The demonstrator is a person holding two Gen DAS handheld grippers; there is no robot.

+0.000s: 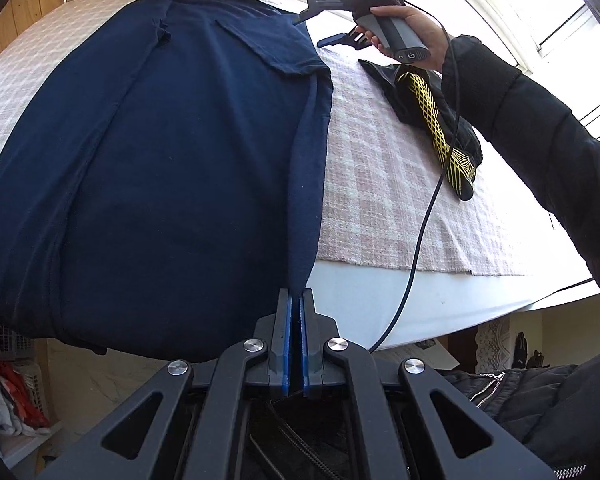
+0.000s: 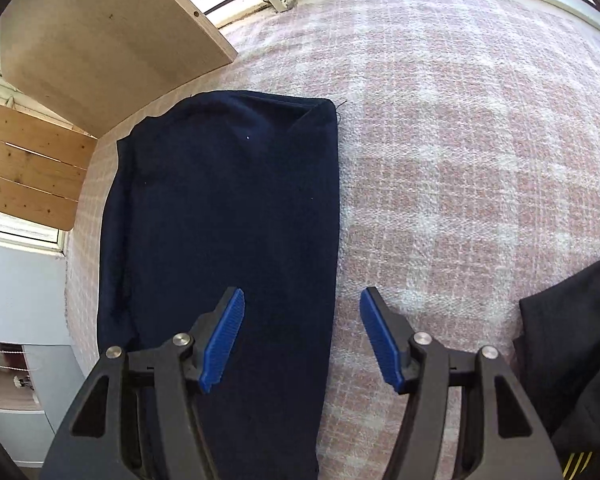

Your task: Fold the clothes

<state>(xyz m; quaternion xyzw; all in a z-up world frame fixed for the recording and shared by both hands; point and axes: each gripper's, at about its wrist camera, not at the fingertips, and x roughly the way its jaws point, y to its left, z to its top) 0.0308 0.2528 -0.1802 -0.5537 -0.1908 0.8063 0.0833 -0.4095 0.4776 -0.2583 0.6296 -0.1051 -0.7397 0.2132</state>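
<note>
A navy garment (image 1: pixel 160 140) lies flat on the pink plaid tablecloth (image 1: pixel 380 160), its near end hanging over the table's front edge. My left gripper (image 1: pixel 299 296) is shut on the garment's near right hem, a strip of cloth rising from between the blue pads. A hand (image 1: pixel 416 36) holds my right gripper (image 1: pixel 310 32) at the garment's far right corner. In the right wrist view that gripper (image 2: pixel 302 294) stands open just above the navy garment (image 2: pixel 228 220), straddling its right edge. Nothing is pinched between its fingers.
A black garment with yellow mesh (image 1: pixel 440 120) lies on the cloth to the right; it appears as dark fabric (image 2: pixel 572 340) at the lower right. A cable (image 1: pixel 420 220) trails across the table. Wooden boards (image 2: pixel 100 32) and a window stand behind. A laundry basket (image 1: pixel 8 380) sits on the floor at left.
</note>
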